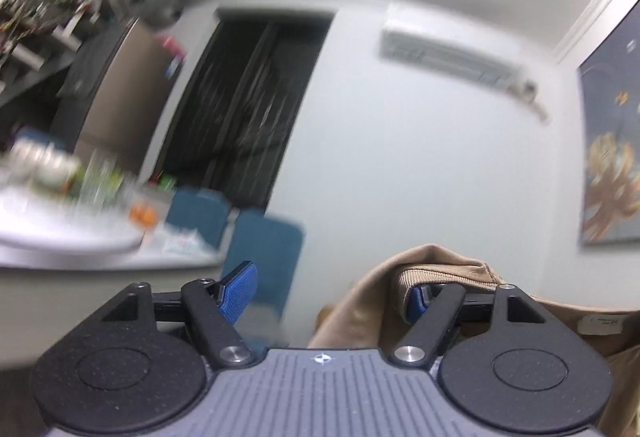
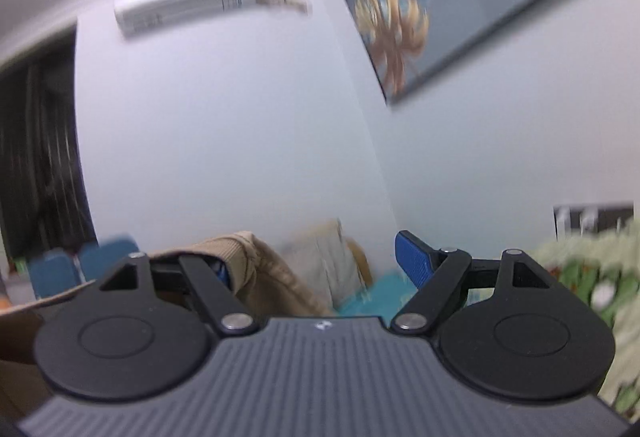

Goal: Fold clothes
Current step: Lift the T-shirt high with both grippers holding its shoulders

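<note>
A tan garment with a ribbed hem (image 1: 436, 279) hangs over the right finger of my left gripper (image 1: 332, 293), whose jaws stand wide apart. In the right wrist view the same tan garment (image 2: 256, 269) drapes over the left finger of my right gripper (image 2: 316, 261), also wide open. The blue pads (image 1: 240, 289) (image 2: 412, 257) on the free fingers are bare. Both grippers point up at the wall, held high. The cloth seems hooked on one finger of each, not pinched.
A white table (image 1: 72, 241) with bottles and blue chairs (image 1: 264, 249) lies left. A dark doorway (image 1: 248, 105), a wall air conditioner (image 1: 448, 57) and a framed picture (image 2: 460, 5) are ahead. A cushioned sofa (image 2: 324, 265) and green patterned fabric (image 2: 592, 277) lie below right.
</note>
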### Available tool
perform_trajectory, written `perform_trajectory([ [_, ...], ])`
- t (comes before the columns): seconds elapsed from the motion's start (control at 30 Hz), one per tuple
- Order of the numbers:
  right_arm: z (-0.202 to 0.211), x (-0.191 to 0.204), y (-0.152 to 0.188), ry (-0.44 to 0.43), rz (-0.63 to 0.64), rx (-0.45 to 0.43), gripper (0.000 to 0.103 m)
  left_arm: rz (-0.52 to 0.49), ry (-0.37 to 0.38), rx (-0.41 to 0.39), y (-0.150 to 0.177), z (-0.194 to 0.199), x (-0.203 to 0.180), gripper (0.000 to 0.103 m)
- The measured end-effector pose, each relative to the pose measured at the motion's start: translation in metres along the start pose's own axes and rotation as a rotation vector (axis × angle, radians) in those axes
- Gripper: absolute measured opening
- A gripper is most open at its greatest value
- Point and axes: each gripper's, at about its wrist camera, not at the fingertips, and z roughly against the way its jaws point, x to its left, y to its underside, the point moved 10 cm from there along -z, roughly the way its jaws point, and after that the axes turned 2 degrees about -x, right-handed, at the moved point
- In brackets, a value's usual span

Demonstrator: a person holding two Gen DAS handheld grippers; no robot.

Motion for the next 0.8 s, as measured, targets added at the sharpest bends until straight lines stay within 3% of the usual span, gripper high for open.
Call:
perform_trajectory([
  [0.13, 0.038, 0.010, -0.080, -0.049, -0.005, -0.096, 0.082, 0.020, 0.070, -0.043, -0.079, 0.021, -0.018, 0.077],
  [0.3, 0.075, 0.029, -0.160, -0.100, 0.014, -0.181, 0.082, 0.032, 0.115, -0.094, -0.152, 0.050, -0.029, 0.077],
  [0.43, 0.063, 0.040, -0.193, -0.131, 0.030, -0.193, 0.082, 0.012, 0.125, -0.087, -0.179, 0.039, -0.040, 0.079],
  [0.5, 0.048, 0.048, -0.194, -0.141, 0.042, -0.163, 0.082, -0.019, 0.116, -0.085, -0.187, 0.029, -0.043, 0.080],
  [0.63, -0.011, 0.054, -0.144, -0.130, 0.081, -0.048, 0.082, -0.028, 0.115, -0.017, -0.136, -0.036, -0.049, 0.082],
  [0.8, -0.102, 0.048, -0.037, -0.083, 0.146, 0.104, 0.082, -0.018, 0.099, 0.120, -0.024, -0.140, -0.043, 0.083],
])
